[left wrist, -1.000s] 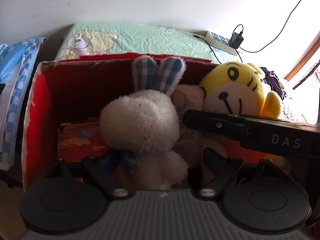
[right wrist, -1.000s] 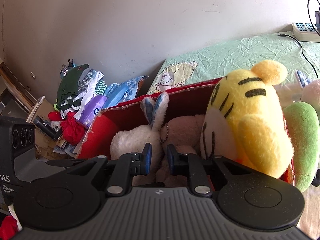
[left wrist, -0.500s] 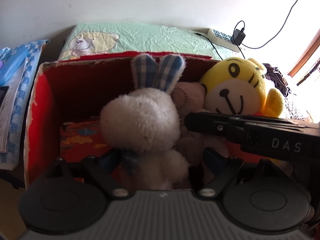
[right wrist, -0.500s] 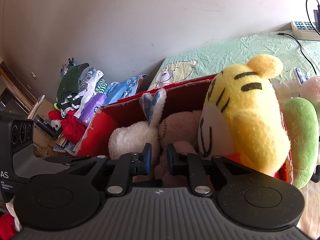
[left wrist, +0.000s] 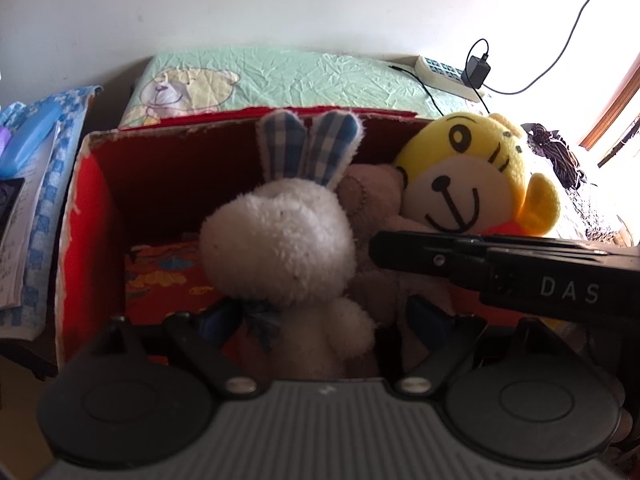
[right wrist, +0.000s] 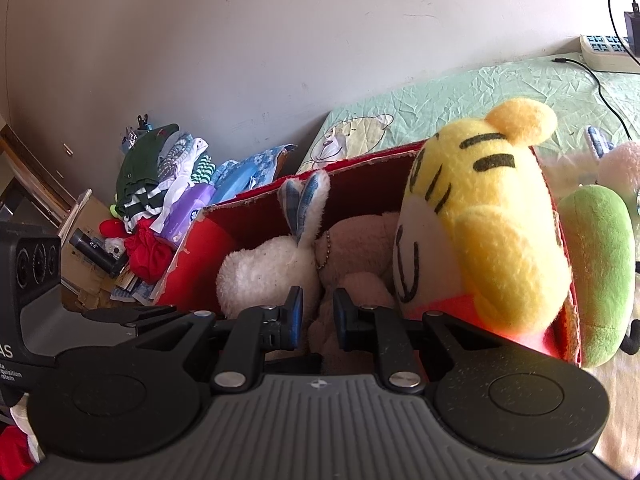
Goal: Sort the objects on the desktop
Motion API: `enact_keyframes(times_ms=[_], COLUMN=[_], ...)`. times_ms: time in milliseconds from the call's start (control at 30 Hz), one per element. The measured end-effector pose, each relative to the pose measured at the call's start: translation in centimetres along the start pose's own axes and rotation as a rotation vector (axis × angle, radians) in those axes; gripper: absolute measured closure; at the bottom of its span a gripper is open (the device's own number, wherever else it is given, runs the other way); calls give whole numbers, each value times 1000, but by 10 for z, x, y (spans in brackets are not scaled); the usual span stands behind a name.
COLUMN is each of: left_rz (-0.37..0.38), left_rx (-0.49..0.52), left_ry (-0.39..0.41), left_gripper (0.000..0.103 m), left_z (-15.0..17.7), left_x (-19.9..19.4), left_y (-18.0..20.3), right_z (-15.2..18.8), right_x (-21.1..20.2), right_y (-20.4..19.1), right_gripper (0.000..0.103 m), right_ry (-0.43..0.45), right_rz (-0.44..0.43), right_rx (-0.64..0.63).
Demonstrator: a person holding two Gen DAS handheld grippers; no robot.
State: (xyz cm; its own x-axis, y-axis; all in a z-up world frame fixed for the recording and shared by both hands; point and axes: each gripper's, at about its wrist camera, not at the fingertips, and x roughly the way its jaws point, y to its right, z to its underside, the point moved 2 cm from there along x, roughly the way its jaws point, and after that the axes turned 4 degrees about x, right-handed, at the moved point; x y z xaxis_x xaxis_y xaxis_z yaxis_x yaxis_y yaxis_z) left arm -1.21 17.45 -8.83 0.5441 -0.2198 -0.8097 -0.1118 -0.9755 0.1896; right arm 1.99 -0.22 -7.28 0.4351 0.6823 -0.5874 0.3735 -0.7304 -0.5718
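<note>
A red cardboard box (left wrist: 90, 216) holds a white plush rabbit (left wrist: 280, 240) with blue checked ears, a beige plush (left wrist: 372, 200) and a yellow tiger plush (left wrist: 468, 184). My left gripper (left wrist: 320, 320) is open, its fingers on either side of the rabbit's body, apart from it. My right gripper (right wrist: 316, 316) has its jaws open a narrow gap, empty, just in front of the beige plush (right wrist: 356, 248) between the rabbit (right wrist: 264, 268) and the tiger (right wrist: 480, 216). The box (right wrist: 200, 264) also shows in the right wrist view. The right gripper's body crosses the left view.
A green bear-print cloth (left wrist: 288, 76) covers the surface behind the box. A power strip (left wrist: 444, 76) with a charger lies at the back right. A green plush (right wrist: 600, 260) sits right of the box. Clothes and clutter (right wrist: 160, 184) pile at the left.
Both grippers have drawn back slightly from the box; the rabbit has stayed in the box. The right jaws look slightly wider.
</note>
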Motion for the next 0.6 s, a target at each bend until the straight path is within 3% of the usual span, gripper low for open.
enact_keyframes(times_ms=[600], left_rz=[-136], left_rx=[-12], left_ry=[80], left_gripper=[15], left_z=[8], left_x=[-47], left_y=[16], right_z=[6], right_x=[-44], right_y=[-5], right_gripper=[77], right_ry=[46], right_rz=[-105], right_rx=[67])
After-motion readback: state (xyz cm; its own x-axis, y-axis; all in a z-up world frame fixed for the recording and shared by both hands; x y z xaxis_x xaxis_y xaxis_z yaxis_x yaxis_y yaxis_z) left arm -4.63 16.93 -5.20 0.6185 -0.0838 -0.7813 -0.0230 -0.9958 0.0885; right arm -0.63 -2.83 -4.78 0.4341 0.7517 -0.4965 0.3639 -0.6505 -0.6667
